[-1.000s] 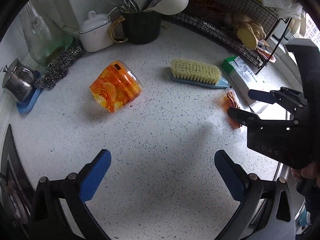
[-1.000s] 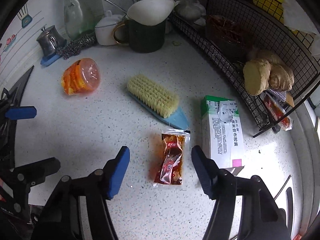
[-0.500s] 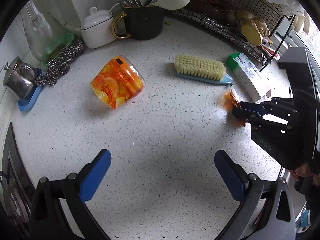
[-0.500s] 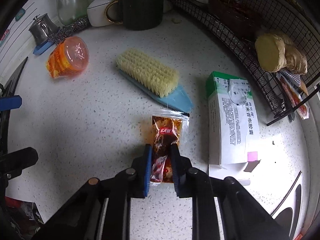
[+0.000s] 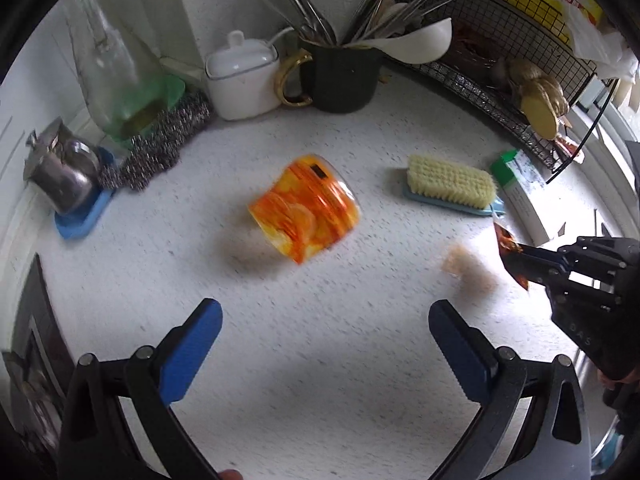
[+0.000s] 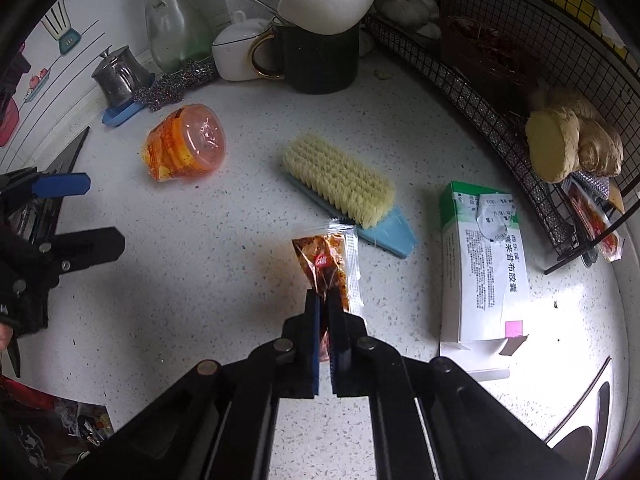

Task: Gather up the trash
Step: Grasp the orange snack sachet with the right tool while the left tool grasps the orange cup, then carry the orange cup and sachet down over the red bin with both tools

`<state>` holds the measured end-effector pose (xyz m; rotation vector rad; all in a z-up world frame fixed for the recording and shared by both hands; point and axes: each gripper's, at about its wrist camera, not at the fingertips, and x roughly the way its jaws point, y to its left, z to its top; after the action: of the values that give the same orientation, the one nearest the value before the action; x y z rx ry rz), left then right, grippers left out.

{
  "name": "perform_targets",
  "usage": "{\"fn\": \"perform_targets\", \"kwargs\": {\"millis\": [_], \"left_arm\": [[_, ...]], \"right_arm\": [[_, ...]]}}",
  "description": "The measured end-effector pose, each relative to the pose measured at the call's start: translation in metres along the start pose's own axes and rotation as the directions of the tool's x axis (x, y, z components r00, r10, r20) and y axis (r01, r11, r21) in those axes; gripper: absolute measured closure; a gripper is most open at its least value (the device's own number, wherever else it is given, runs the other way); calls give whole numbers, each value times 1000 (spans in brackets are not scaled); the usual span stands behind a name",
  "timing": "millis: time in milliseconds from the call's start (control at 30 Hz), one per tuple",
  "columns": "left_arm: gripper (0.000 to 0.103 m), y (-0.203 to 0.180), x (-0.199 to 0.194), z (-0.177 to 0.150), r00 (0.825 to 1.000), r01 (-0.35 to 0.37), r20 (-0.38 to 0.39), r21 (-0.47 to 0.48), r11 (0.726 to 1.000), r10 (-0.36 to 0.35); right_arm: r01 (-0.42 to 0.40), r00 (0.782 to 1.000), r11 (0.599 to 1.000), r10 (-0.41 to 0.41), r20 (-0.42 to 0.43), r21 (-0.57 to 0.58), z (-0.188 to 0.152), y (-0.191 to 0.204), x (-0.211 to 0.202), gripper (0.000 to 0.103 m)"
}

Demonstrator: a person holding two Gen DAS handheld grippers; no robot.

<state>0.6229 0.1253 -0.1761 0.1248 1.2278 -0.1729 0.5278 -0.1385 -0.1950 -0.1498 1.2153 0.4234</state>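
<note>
My right gripper (image 6: 325, 304) is shut on a red sauce packet (image 6: 328, 264) and holds it lifted off the white speckled counter (image 6: 224, 240); the packet also shows in the left wrist view (image 5: 508, 246), pinched by the right gripper (image 5: 524, 258). An orange plastic cup (image 5: 306, 208) lies on its side in the middle of the counter, ahead of my open, empty left gripper (image 5: 324, 344). The cup also shows in the right wrist view (image 6: 186, 144). A green and white medicine box (image 6: 486, 256) lies to the right of the packet.
A scrub brush (image 6: 346, 184) lies just beyond the packet. A dark utensil mug (image 5: 340, 76), white sugar pot (image 5: 242, 76), glass bottle (image 5: 116, 76), steel scourer (image 5: 160, 148) and small metal pot (image 5: 64, 176) line the back. A black wire rack (image 6: 520, 72) with ginger stands at right.
My right gripper closed on the sauce packet and lifted it off the counter. My left gripper drew a little nearer the orange cup and stayed open.
</note>
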Motion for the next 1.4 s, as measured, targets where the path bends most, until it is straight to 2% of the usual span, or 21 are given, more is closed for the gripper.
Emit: {"fn": "perform_targets", "kwargs": {"millis": [100,167,300,433,567,600,633,700,833,1033,1167,1200,1400], "left_arm": [[1,7,1,15,1000,-23,10,47,999,23],[1,9,4,26,1000,-14,13,103,995,13],[1,8,23,41,999,-4,-35,246,969,13],[1,6,44,50,998,-10,-61,311,950,30],[1,9,65,57,997,-10,-68,318,948,33],[6,10,69,59,997,-13,-66,317,948,36],[16,11,72,59,997,-20,-60,316,949,41],[31,13,79,61,997,-29,-64,296,955,50],[39,8,80,57,997,-18,-71,305,952,42],[55,1,65,45,996,-50,-61,275,960,69],[60,1,42,36,998,-28,-50,224,974,40],[67,0,37,33,998,-28,-44,224,974,39],[68,-3,0,14,1000,-20,-19,207,978,24]], "right_arm": [[-10,1000,1000,10,0,-14,2,2,0,100],[-17,1000,1000,17,0,-21,7,1,6,100],[-36,999,999,36,-1,-26,18,7,16,100],[-55,999,998,55,-2,-31,25,10,24,100],[-73,997,997,73,-4,-21,38,15,37,100],[-76,997,997,76,-1,-21,41,16,37,100],[-81,997,996,81,3,-22,43,17,37,100],[-90,996,996,90,7,-26,46,20,38,100],[-107,994,994,108,14,-37,51,26,37,100],[-109,994,993,110,12,-36,56,31,40,100],[-107,993,993,108,36,-40,55,37,26,100],[-107,993,993,108,41,-41,54,39,22,100],[-110,992,994,112,64,-28,43,47,-2,100]]}}
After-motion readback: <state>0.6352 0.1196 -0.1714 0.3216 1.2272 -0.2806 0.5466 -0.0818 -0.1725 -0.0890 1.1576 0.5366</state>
